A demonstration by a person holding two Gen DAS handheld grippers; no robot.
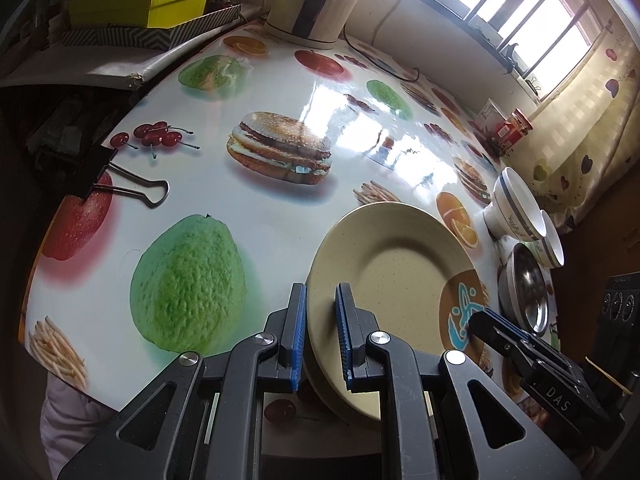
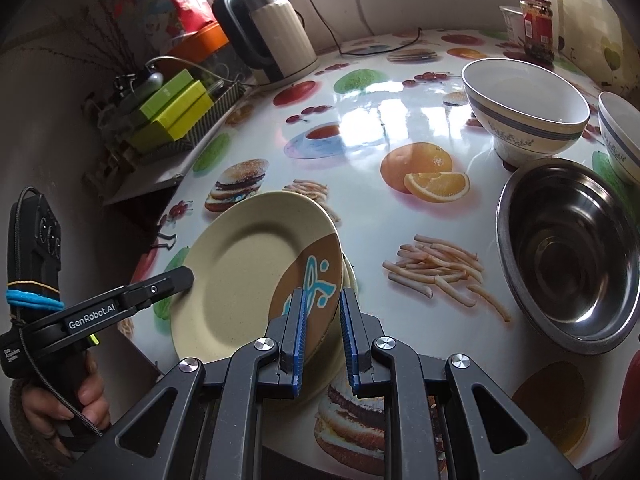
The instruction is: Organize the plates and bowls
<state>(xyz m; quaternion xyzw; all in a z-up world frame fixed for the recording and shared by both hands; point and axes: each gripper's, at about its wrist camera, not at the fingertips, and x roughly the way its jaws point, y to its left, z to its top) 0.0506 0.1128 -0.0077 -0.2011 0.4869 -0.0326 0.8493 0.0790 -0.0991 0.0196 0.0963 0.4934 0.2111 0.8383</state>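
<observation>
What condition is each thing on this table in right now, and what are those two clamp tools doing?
Plate: tilted up, clamped on opposite edges.
Left gripper: shut on the plate's rim.
Right gripper: shut on the plate's brown edge.
Steel bowl: upright, empty.
Striped bowl: upright, empty.
Second striped bowl: upright, partly out of view.
Kettle: upright on its base.

The plate (image 2: 244,276) is speckled cream with a brown wedge bearing a turquoise and white motif. Two white bowls (image 2: 524,116) at far right carry blue-grey bands and a floral border. The near-right bowl (image 2: 568,256) is plain steel. The tablecloth (image 1: 280,220) is glossy white, printed with burgers, oranges, cherries and fries.
</observation>
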